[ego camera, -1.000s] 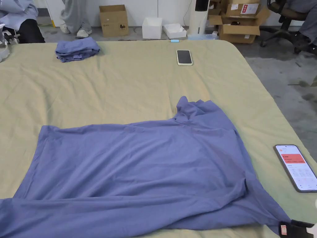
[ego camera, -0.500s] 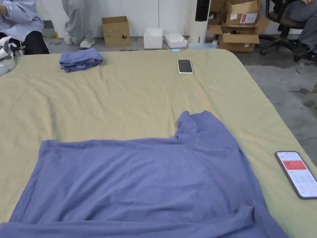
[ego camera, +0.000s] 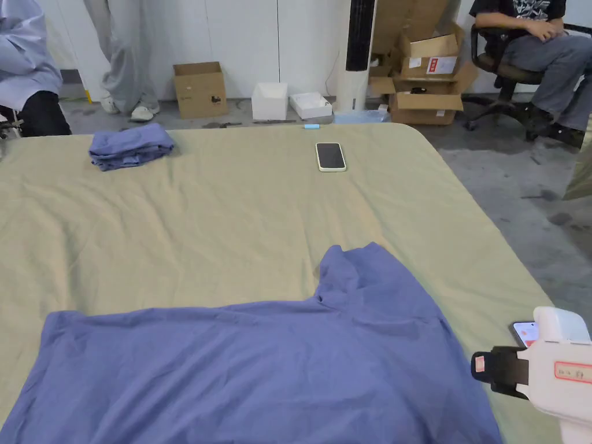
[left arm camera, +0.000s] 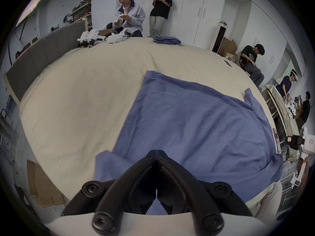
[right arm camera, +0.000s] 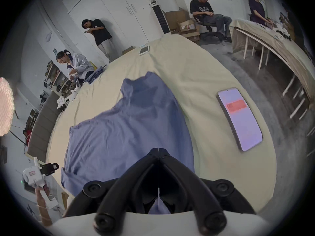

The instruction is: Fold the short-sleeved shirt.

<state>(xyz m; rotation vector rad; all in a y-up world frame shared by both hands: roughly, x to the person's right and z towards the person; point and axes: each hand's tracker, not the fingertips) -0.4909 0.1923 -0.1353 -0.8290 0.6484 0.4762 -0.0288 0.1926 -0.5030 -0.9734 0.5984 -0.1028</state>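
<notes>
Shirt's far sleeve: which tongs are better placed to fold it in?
Probably right. The right tongs are beside the shirt on the far sleeve side; the left tongs are over the shirt's other end.

A folded blue cloth pile [ego camera: 130, 147] is lying far left on the yellow-green table cover [ego camera: 231, 219], with a dark-screened phone [ego camera: 330, 156] lying far centre. A lit phone [right arm camera: 239, 118] is sitting near the right edge. Cardboard boxes [ego camera: 428, 75] are standing on the floor beyond, beside a person sitting in a chair [ego camera: 535, 46].
</notes>
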